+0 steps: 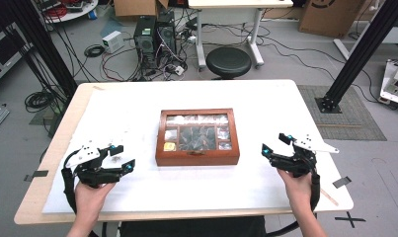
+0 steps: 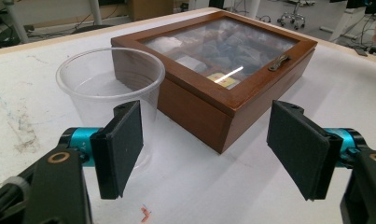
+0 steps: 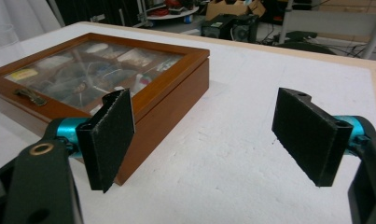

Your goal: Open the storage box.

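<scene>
The left claw (image 1: 118, 159) and right claw (image 1: 274, 145) both stand wide open with nothing between the pads, one on each side of the wooden box (image 1: 197, 137). That box sits closed in the middle of the white tabletop (image 1: 265, 108), its glass lid down and the brass latch (image 2: 279, 62) facing the person. A clear plastic cup (image 2: 108, 88) stands just beside the box's left corner, ahead of the left claw. To my eye this is the approach, nothing touched yet. Next would likely be steadying the box and working the latch or reaching for the cup.
</scene>
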Motion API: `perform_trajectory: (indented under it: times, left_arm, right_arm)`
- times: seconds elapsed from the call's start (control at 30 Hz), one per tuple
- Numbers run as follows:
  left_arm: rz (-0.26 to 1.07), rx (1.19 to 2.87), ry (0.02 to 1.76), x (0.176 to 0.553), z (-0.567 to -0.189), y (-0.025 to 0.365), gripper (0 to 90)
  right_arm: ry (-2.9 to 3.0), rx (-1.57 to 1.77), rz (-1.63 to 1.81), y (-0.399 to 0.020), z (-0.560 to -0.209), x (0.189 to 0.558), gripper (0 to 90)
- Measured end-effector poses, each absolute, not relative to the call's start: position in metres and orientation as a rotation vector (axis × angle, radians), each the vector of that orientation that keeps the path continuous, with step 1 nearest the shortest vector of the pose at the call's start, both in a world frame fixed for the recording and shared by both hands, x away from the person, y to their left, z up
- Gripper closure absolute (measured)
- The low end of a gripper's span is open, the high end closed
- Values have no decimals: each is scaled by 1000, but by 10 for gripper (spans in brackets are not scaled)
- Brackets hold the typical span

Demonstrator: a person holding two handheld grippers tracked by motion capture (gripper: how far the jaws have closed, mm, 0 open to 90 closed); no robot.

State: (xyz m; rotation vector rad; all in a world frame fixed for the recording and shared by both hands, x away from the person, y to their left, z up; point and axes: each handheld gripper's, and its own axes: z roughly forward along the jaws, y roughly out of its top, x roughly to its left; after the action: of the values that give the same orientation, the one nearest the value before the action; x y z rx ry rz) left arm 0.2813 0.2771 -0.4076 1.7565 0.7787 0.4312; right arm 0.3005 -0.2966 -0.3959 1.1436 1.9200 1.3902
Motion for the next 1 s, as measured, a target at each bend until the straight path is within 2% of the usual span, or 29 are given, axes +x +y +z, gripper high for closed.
perform_trajectory:
  times: [0.4, 0.43, 0.9, 0.97, 1.0]
  left_arm:
    - [442, 1759, 779, 281, -407, 276, 269]
    - [445, 1764, 778, 281, -407, 277, 268]
    - [455, 1760, 793, 276, -407, 281, 268]
    - [452, 1764, 792, 275, -407, 281, 269]
    - [452, 1764, 792, 275, -407, 281, 268]
  right_arm:
    - [1919, 1113, 1395, -293, -397, 298, 213]
    - [1936, 1103, 1397, -291, -397, 299, 272]
    - [2109, 1061, 1382, -264, -404, 318, 287]
    - [2152, 1043, 1384, -261, -405, 319, 350]
    - [2152, 1043, 1384, -261, -405, 319, 350]
